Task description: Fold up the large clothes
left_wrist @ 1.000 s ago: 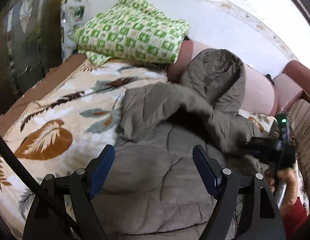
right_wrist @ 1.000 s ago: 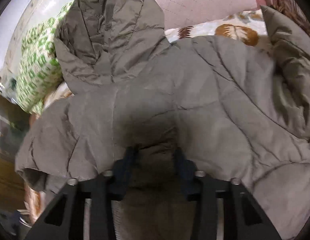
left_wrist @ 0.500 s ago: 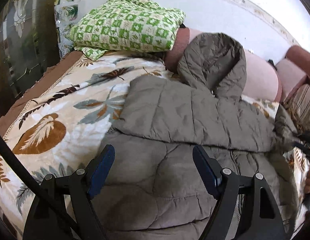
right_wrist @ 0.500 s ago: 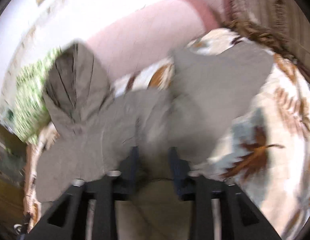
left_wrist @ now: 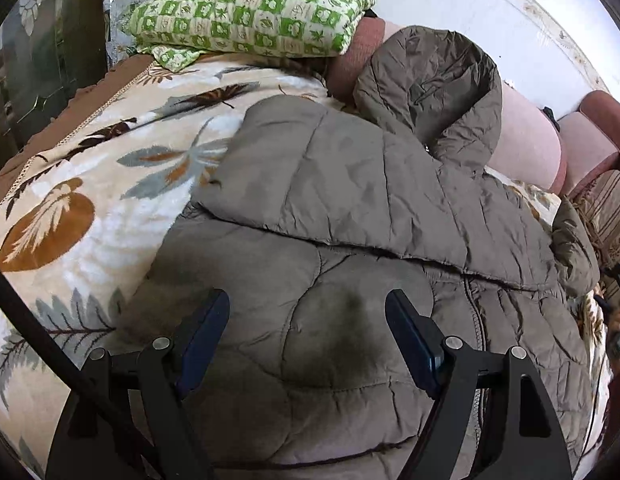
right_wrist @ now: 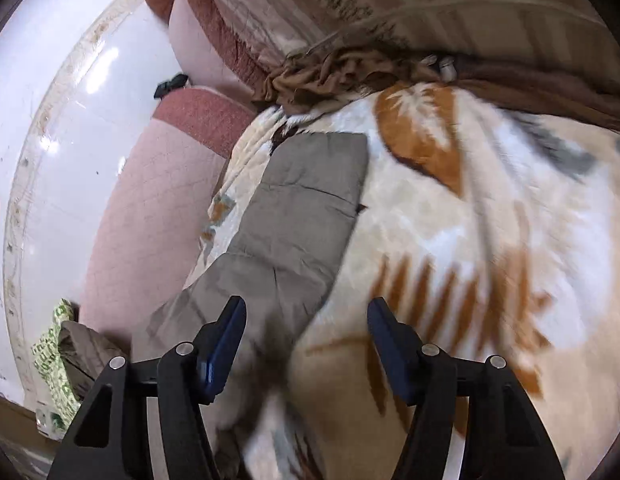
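A grey-brown hooded puffer jacket [left_wrist: 349, 280] lies on a leaf-print blanket [left_wrist: 90, 200] over a sofa. One sleeve [left_wrist: 369, 188] is folded across its chest, and the hood [left_wrist: 433, 80] rests against the pink backrest. My left gripper [left_wrist: 308, 320] is open and empty, just above the jacket's lower body. My right gripper [right_wrist: 306, 332] is open and empty above the blanket [right_wrist: 489, 260], with the jacket's other sleeve [right_wrist: 302, 216] lying flat just left of and ahead of it.
A folded green checkered quilt [left_wrist: 250, 8] sits at the sofa's far left end. Pink backrest cushions [left_wrist: 525, 144] run along the white wall. A striped cushion [right_wrist: 389, 0] and bunched brown cloth [right_wrist: 341, 76] lie beyond the right gripper.
My right gripper pulled a jacket sleeve out to the right, then opened and let it go on the blanket. The left gripper stayed open over the jacket.
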A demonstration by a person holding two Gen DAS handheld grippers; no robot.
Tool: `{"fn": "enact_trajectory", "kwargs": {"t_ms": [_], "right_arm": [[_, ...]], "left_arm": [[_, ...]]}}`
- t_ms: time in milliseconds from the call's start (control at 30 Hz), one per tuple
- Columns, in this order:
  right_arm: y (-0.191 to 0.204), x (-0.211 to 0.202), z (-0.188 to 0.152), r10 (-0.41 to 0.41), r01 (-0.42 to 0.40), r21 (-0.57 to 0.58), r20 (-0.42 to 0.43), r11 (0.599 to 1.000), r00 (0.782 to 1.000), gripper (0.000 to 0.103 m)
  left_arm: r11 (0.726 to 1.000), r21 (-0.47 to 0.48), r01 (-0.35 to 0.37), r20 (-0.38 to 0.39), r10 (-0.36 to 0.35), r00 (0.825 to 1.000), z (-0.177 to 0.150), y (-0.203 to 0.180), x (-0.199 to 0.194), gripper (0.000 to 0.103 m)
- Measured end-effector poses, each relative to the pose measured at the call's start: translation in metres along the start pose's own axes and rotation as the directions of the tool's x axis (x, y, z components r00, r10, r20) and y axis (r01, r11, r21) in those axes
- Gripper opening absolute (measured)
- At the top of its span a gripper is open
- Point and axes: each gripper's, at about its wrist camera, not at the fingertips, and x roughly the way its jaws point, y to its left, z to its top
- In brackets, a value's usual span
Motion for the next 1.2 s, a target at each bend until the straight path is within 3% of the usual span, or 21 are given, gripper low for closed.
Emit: {"fn": "enact_trajectory", "kwargs": {"t_ms": [200,233,333,367,433,600,767,867,967,1100,1200], "right_arm": [[0.003,0.047,0.013,-0.045,0.045,0.032,0.007,0.998,0.999,0.068],[0.004,0.052,0.015,-0.048,0.048,0.039,0.012,0.998,0.999,0.062],[0.003,0.059,0.018,-0.06,0.06,0.066,-0.005,0.996,0.998,0.022],[0.002,0.058,0.02,-0.045,0.045,0.078,-0.011,0.996,0.999,0.017],[0.003,0.047,0.025,-0.013,0.013,0.07,-0.003,0.997,1.0,0.012],[0.021,-0.009,0.04,-0.023,0.022,0.005,0.075,1.0,0.997,0.008],[0.08,-0.076,0.037,0.032,-0.012,-0.151,0.136,0.988,0.99,0.008],[0.14,-0.111,0.01,0.096,-0.05,-0.309,0.137,0.95,0.986,0.007],[0.196,-0.132,-0.026,0.171,-0.111,-0.432,0.102,0.895,0.98,0.007],[0.274,-0.141,-0.103,0.269,-0.224,-0.583,-0.009,0.781,0.963,0.007],[0.313,-0.134,-0.173,0.275,-0.279,-0.659,-0.112,0.699,0.955,0.007]], "left_arm": [[0.998,0.053,-0.041,-0.006,0.041,0.999,-0.004,-0.006,0.009,0.079],[0.997,0.063,-0.05,-0.004,0.05,0.999,-0.005,-0.008,0.01,0.079],[0.993,0.092,-0.071,0.001,0.071,0.997,-0.006,-0.011,0.012,0.079],[0.992,0.1,-0.075,0.003,0.075,0.997,-0.007,-0.012,0.012,0.079],[0.991,0.108,-0.077,0.002,0.077,0.997,-0.007,-0.013,0.012,0.079],[0.997,0.066,-0.034,-0.016,0.035,0.999,-0.004,-0.006,0.008,0.079],[1.0,-0.019,0.015,-0.015,-0.015,1.0,0.005,0.009,-0.002,0.079],[0.999,-0.049,0.0,0.011,0.0,1.0,0.011,0.017,-0.012,0.079],[0.996,-0.067,-0.066,0.029,0.068,0.997,0.02,0.028,-0.019,0.079],[0.98,-0.131,-0.147,0.055,0.155,0.986,0.032,0.056,-0.027,0.079],[0.968,-0.18,-0.175,0.062,0.188,0.98,0.04,0.077,-0.034,0.079]]}}
